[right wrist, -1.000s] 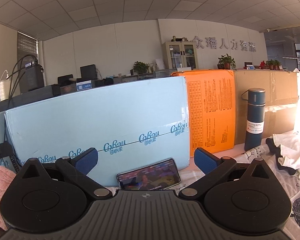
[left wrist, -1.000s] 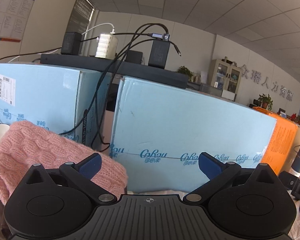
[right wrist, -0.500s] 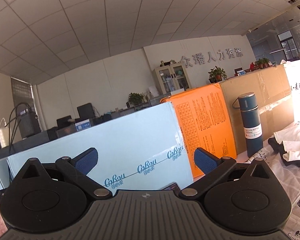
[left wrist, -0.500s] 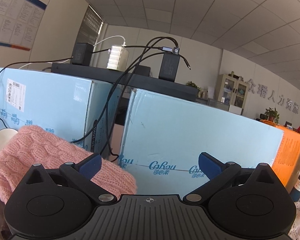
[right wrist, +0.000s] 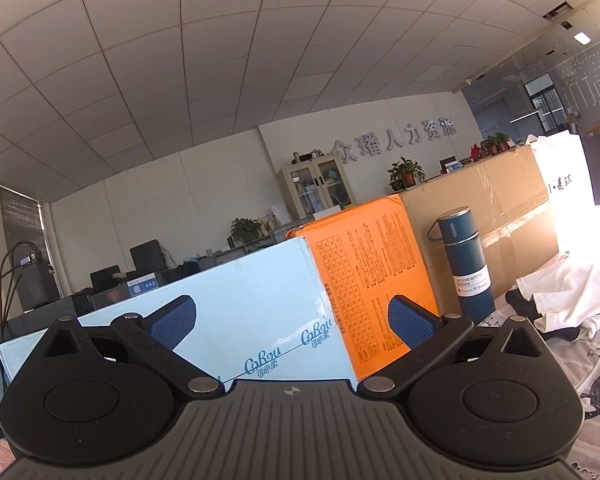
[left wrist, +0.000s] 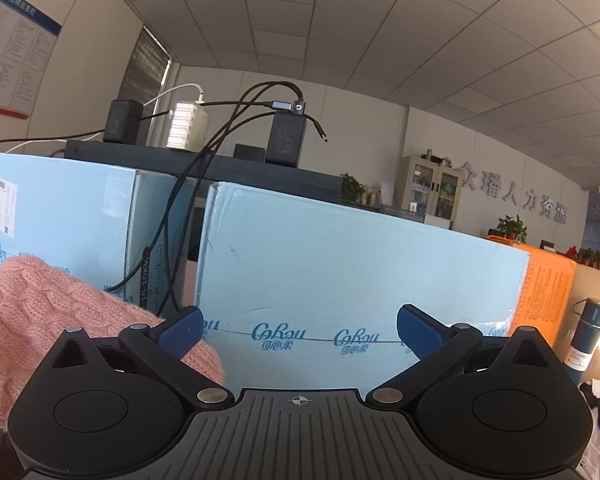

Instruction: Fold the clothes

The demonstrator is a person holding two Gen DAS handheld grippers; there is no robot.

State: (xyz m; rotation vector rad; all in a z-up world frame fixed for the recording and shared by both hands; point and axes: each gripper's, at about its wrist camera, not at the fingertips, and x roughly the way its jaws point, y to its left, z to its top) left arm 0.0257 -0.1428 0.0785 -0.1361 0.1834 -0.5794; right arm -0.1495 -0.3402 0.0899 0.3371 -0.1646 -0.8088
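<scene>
Legible text, both wrist views
"CoRou" on light-blue box (left wrist: 340,280); "VACUUM BOTTLE" on blue flask (right wrist: 466,264) right of it; wall characters behind.

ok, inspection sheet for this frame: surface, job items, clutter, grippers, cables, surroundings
Surface: patterned sheet at lower right, mostly out of view.
Job's things: pink knit sweater at left; white garment crumpled at right.
Clutter: blue vacuum bottle upright by orange box; light blue boxes.
Grippers: left gripper open, empty; right gripper open, empty.
Cables: black cables drape from chargers down between boxes.
Surroundings: office, cabinet, plants.
</scene>
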